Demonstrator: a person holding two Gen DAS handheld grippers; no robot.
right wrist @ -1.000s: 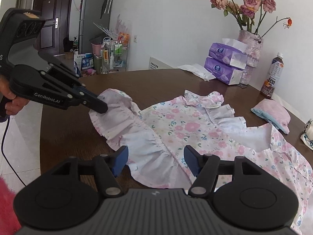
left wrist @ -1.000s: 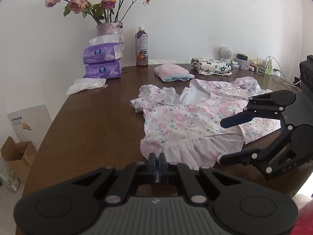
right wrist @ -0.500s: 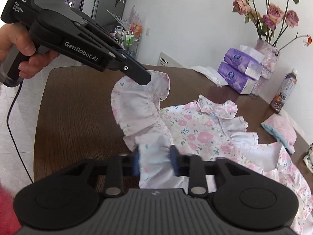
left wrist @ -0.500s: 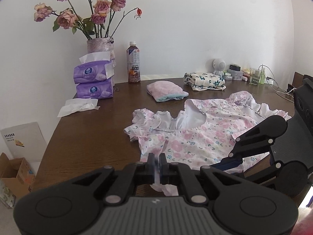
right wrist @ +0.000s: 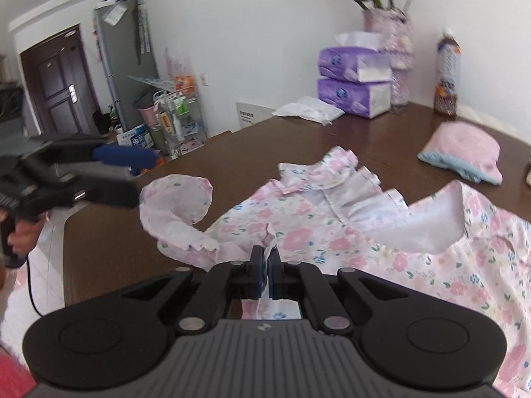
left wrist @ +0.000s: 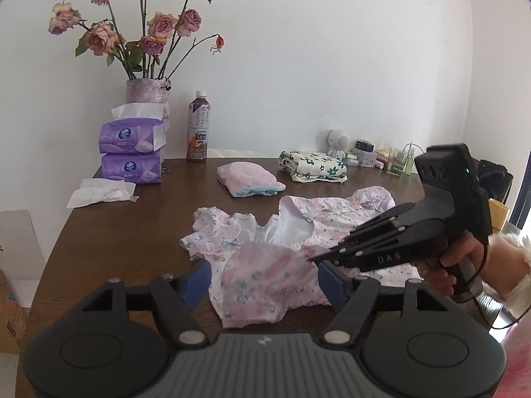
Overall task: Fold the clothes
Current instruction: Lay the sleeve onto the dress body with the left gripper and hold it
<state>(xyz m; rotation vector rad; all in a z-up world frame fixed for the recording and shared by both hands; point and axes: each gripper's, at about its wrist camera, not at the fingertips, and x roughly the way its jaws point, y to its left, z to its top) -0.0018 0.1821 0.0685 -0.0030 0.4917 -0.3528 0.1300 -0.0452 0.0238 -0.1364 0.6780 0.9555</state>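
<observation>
A pink floral dress (left wrist: 335,212) lies on the brown table (left wrist: 132,232), its collar toward the wall. The hem is folded up over the skirt (left wrist: 262,285). My left gripper (left wrist: 265,280) hovers over that folded part; its jaws are opening, with the cloth lying loose between them and neither pad pressing on it. In the right wrist view it (right wrist: 132,175) hangs at the left beside a curled hem corner (right wrist: 179,199). My right gripper (right wrist: 264,262) is shut on a pinch of the dress (right wrist: 332,225) hem. In the left wrist view its tip (left wrist: 313,258) rests on the folded cloth.
Folded pink garment (left wrist: 249,179) and folded floral garment (left wrist: 312,165) lie behind the dress. Two purple tissue packs (left wrist: 132,152), a loose tissue (left wrist: 99,192), a vase of roses (left wrist: 147,96) and a bottle (left wrist: 198,132) stand at the back left. Small clutter (left wrist: 375,156) sits back right.
My left gripper was shut on the hem and has opened, letting it go. My right gripper closed on the hem and carried it toward the collar, folding the skirt over.
</observation>
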